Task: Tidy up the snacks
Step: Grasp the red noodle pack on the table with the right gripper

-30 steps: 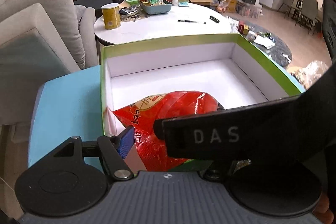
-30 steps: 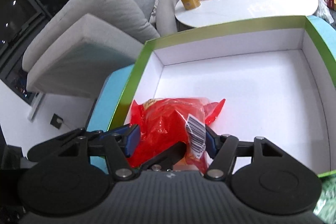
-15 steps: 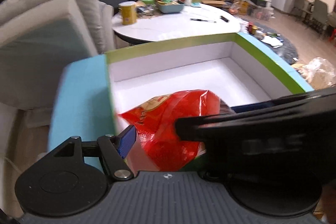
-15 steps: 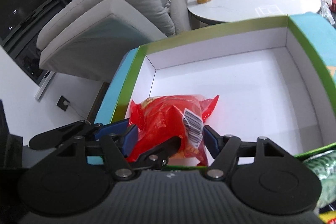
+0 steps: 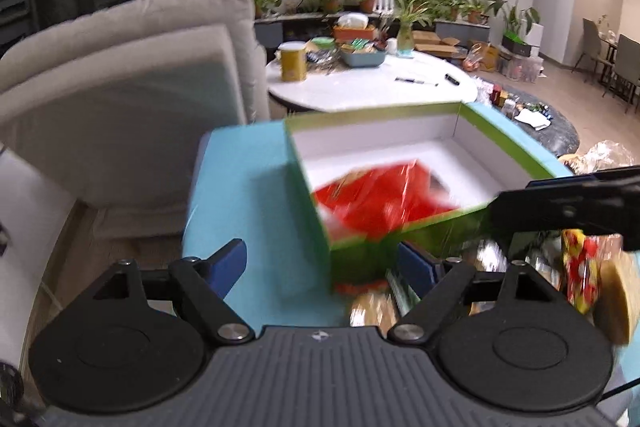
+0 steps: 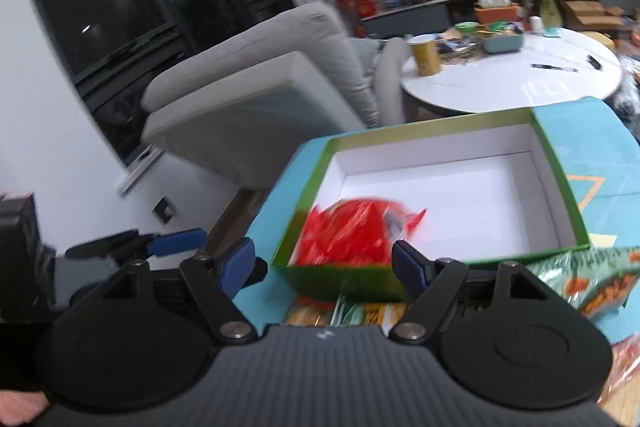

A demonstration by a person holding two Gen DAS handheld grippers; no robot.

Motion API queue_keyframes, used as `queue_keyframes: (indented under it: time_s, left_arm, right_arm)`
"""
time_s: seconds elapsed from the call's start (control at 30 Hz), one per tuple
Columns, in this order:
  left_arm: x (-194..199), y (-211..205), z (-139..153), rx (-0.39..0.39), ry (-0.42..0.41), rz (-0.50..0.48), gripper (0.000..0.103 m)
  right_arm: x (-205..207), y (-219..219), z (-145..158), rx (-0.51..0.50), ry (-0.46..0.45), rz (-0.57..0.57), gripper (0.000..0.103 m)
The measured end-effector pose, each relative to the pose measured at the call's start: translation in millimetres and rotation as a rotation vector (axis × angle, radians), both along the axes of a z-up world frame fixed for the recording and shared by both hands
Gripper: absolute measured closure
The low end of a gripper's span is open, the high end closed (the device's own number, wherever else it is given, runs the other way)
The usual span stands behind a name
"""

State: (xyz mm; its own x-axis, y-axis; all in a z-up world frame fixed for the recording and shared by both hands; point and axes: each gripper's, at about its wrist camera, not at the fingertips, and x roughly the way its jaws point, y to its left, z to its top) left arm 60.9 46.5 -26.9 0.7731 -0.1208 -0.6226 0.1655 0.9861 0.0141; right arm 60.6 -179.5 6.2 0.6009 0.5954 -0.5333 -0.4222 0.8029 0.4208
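Observation:
A red snack bag (image 5: 384, 199) lies in the near left corner of a green box with a white inside (image 5: 504, 143); it also shows in the right wrist view (image 6: 344, 235), inside the box (image 6: 560, 179). My left gripper (image 5: 320, 267) is open and empty, above the blue cloth in front of the box. My right gripper (image 6: 324, 259) is open and empty, just short of the box's near wall. Both views are blurred by motion.
Loose snack packets lie in front of the box: a green one (image 6: 592, 279), a red and yellow one (image 5: 580, 275). The box stands on a blue cloth (image 5: 240, 187). A grey sofa (image 5: 120, 87) is to the left, a round white table (image 5: 372, 87) behind.
Both grippers have let go of the red bag and pulled back and up out of the box. The bag now lies alone in the box corner.

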Motion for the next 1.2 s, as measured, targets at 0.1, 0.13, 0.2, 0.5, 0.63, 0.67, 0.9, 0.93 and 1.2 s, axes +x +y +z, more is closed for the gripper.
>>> queue_keyframes:
  time_s: [0.1, 0.13, 0.2, 0.5, 0.63, 0.67, 0.9, 0.93, 1.2]
  left_arm:
    - [-17, 9, -12, 0.007, 0.038, 0.002, 0.022]
    - [-23, 12, -15, 0.011, 0.048, 0.003, 0.022]
    - [-35, 18, -21, 0.01, 0.062, 0.016, 0.022]
    - [-79, 35, -45, -0.008, 0.144, 0.033, 0.022]
    - [-96, 39, -49, -0.002, 0.18, 0.046, 0.022]
    - [-100, 40, -50, -0.001, 0.189, 0.049, 0.022]
    - [-105, 44, -65, -0.181, 0.3, -0.069, 0.025]
    - [-103, 43, -66, -0.197, 0.308, -0.083, 0.027]
    - [-96, 43, -57, -0.132, 0.267, -0.124, 0.027]
  right_arm:
    - [-11, 8, -10, -0.031, 0.001, 0.066, 0.025]
    - [-14, 11, -14, -0.04, 0.009, 0.081, 0.025]
    - [-18, 18, -25, -0.056, 0.038, 0.112, 0.025]
    - [-35, 53, -55, -0.091, 0.121, 0.228, 0.025]
    - [-37, 69, -60, -0.111, 0.117, 0.264, 0.025]
    - [-36, 73, -62, -0.117, 0.114, 0.273, 0.025]
    - [-29, 79, -78, -0.102, 0.202, 0.284, 0.025]
    - [-31, 77, -79, -0.098, 0.212, 0.285, 0.025]
    - [-54, 60, -71, -0.023, 0.291, 0.374, 0.027]
